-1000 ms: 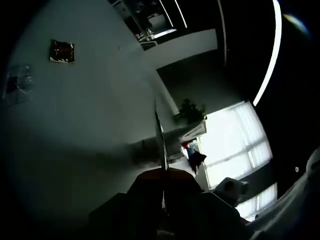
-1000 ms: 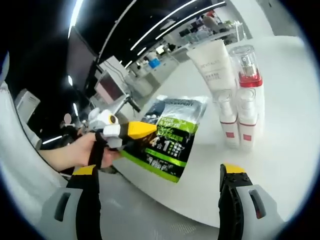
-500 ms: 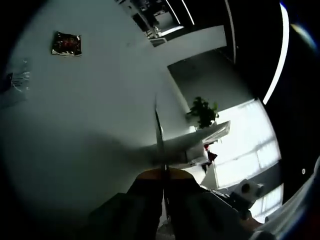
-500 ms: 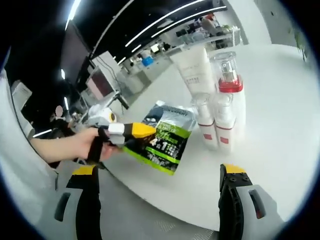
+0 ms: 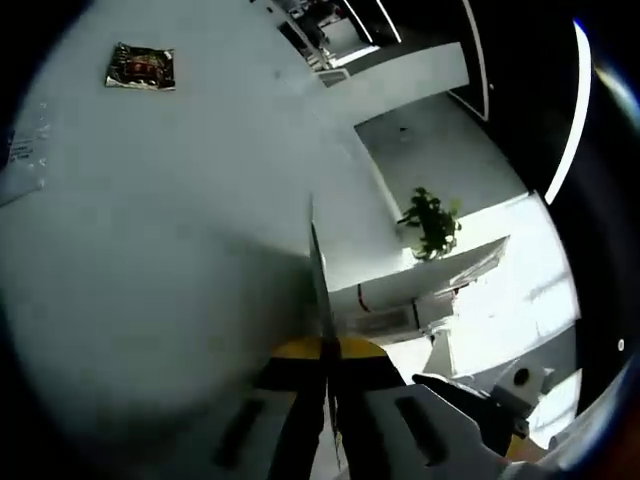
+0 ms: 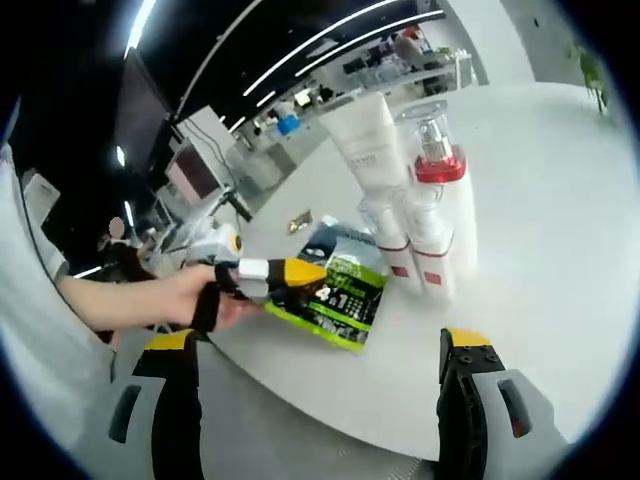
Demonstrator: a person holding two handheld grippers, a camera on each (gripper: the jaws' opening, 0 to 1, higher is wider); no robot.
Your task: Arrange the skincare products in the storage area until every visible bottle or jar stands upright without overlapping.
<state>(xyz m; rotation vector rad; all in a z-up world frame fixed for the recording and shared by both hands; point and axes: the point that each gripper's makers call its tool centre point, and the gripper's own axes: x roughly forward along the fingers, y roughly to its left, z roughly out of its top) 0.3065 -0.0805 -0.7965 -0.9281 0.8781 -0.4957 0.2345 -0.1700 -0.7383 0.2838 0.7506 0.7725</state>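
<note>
My left gripper comes in from the left of the right gripper view, held by a hand, its yellow-tipped jaws shut on a green and black packet low over the white table. In the left gripper view the packet shows edge-on as a thin line rising from my left gripper. Just right of the packet stand a white tube, a tall bottle with a red collar and two small white bottles, all upright. My right gripper is open, short of the table edge.
A dark red sachet and a clear packet lie far off on the table. A small gold item lies behind the green packet. A potted plant stands beyond the table's edge.
The left gripper has carried the green packet farther over the table and lower, closer to the small bottles. Both views have shifted with the hands; the right gripper stays open.
</note>
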